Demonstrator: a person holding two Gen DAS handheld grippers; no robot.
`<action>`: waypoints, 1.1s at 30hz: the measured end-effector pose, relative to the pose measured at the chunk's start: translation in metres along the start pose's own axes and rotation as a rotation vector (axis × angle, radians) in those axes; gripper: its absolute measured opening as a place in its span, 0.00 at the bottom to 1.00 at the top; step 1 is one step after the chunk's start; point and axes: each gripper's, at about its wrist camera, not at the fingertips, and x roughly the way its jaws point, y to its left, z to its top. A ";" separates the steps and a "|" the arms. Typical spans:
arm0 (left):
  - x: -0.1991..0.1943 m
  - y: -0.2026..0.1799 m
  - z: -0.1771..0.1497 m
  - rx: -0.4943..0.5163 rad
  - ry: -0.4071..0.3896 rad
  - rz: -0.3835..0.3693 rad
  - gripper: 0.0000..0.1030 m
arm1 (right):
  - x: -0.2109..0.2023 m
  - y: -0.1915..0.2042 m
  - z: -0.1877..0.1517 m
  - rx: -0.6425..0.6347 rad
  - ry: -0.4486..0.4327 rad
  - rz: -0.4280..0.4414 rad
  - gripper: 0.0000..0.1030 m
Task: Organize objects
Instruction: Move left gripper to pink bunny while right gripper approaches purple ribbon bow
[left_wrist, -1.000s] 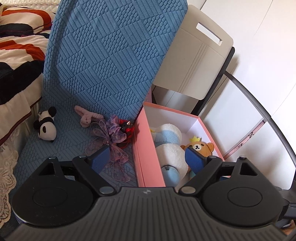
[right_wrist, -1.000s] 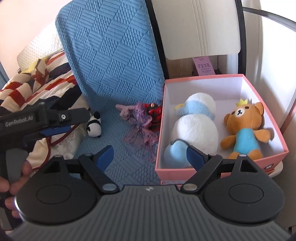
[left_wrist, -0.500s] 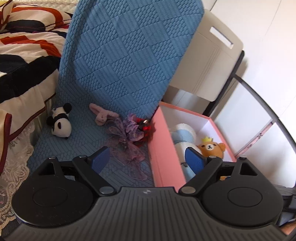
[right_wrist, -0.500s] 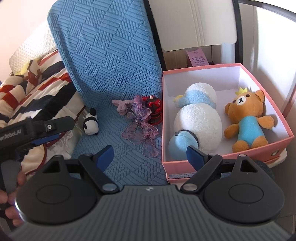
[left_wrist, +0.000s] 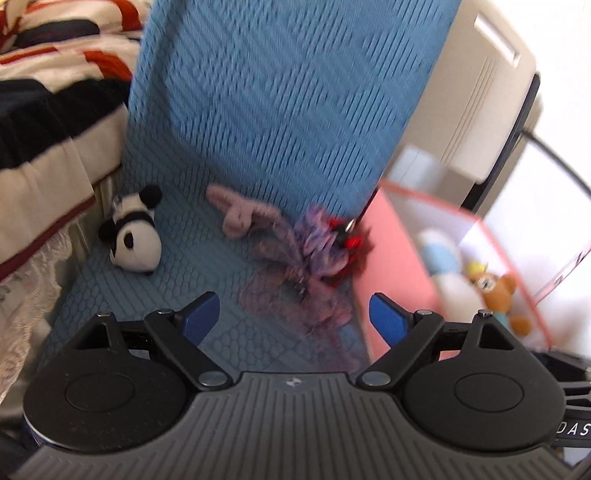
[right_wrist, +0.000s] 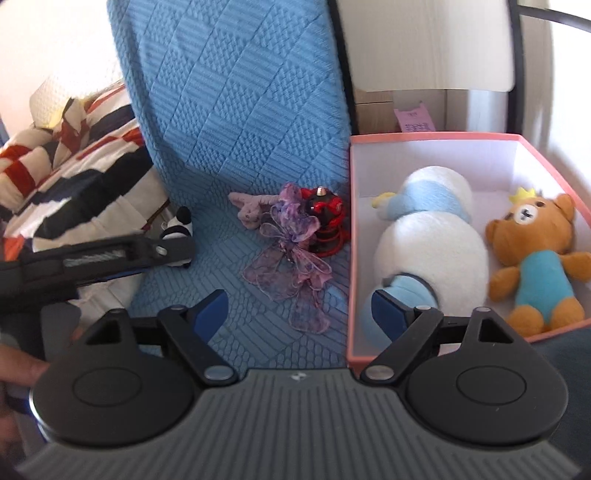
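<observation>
On the blue quilted seat (left_wrist: 207, 258) lie a panda plush (left_wrist: 135, 236), a pink plush piece (left_wrist: 236, 214), a purple ribbon bow (left_wrist: 295, 273) and a red and black toy (left_wrist: 347, 240). The pink box (right_wrist: 432, 142) at the right holds a white and blue plush (right_wrist: 432, 236) and a brown bear (right_wrist: 535, 254). My left gripper (left_wrist: 295, 317) is open and empty, above the seat just short of the bow. My right gripper (right_wrist: 299, 314) is open and empty, between the bow (right_wrist: 291, 251) and the box. The left gripper (right_wrist: 110, 254) partly hides the panda (right_wrist: 179, 229).
A striped blanket (left_wrist: 44, 110) lies on the bed at the left. The blue cover runs up the chair back (right_wrist: 236, 92). A beige panel (left_wrist: 476, 85) and a black metal frame (left_wrist: 517, 122) stand behind the box. White wall panels are at the right.
My left gripper has swung left, from over the box edge to over the seat facing the bow. My right gripper has moved closer to the seat and box. Both stay open.
</observation>
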 end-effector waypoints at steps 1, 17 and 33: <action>0.005 0.003 -0.001 0.007 0.011 0.003 0.88 | 0.004 0.004 0.000 -0.025 -0.003 -0.003 0.74; 0.065 0.054 0.029 -0.057 0.037 0.088 0.88 | 0.065 0.037 0.010 -0.237 -0.072 -0.061 0.67; 0.137 0.076 0.058 -0.151 0.120 0.030 0.73 | 0.134 0.050 0.030 -0.243 -0.020 -0.081 0.67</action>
